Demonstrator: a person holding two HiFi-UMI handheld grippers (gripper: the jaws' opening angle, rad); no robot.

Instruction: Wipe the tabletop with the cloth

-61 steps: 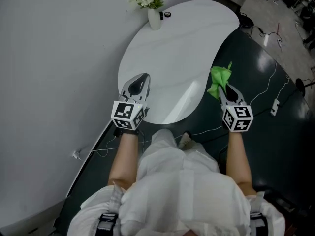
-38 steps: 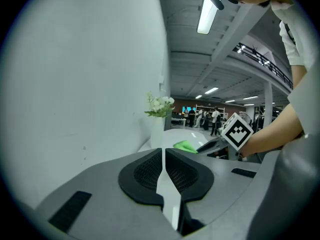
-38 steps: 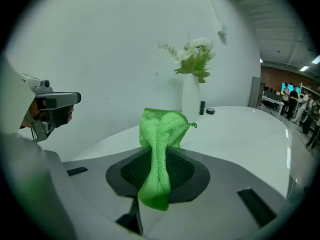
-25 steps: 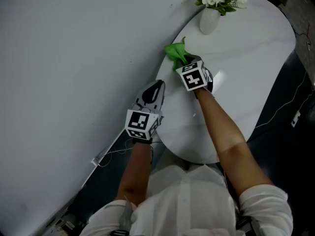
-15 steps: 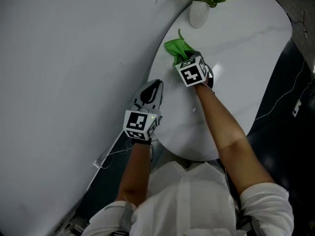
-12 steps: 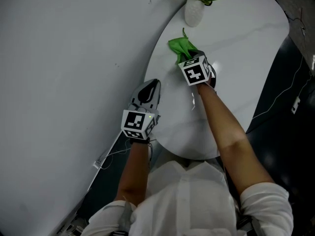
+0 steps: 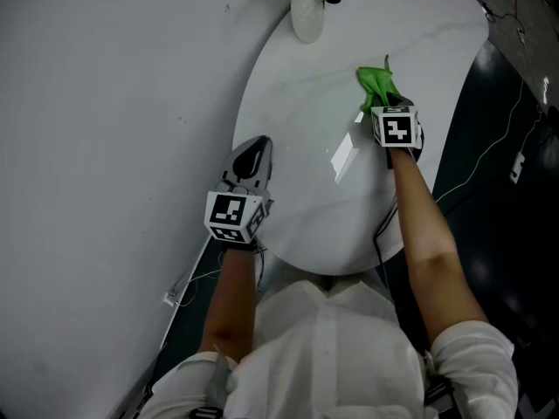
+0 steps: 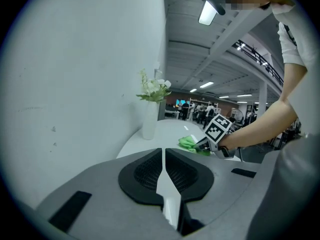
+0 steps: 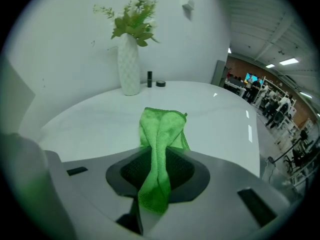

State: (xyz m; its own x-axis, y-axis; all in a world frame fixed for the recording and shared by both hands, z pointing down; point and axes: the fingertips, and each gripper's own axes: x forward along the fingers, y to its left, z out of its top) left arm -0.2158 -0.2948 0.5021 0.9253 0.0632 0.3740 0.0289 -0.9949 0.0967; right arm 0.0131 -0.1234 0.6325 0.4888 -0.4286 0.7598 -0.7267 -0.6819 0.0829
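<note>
Right gripper view shows the green cloth (image 9: 159, 149) pinched between the jaws of the right gripper (image 7: 384, 103), clamped on a gathered fold. One end hangs back toward the camera and the other spills forward onto the white table (image 7: 297, 147). From where I stand it looks soft, light and limp, the sort of thing that bunches up instead of lying flat. I'd guess it slides easily on that glossy top and needs some downward press to wipe well. A hold on the bunched middle, as now, seems secure, though gripping nearer an edge would let more of it spread out. It lies toward the table's right side, well apart from the vase (image 7: 307, 16) of flowers by the wall.

The left gripper (image 7: 253, 147) hovers over the table's left edge, jaws closed on nothing.

By count: one cloth, one table, one vase, two grippers, and two small dark items (image 9: 154, 81) just beside the vase, too small to name.
</note>
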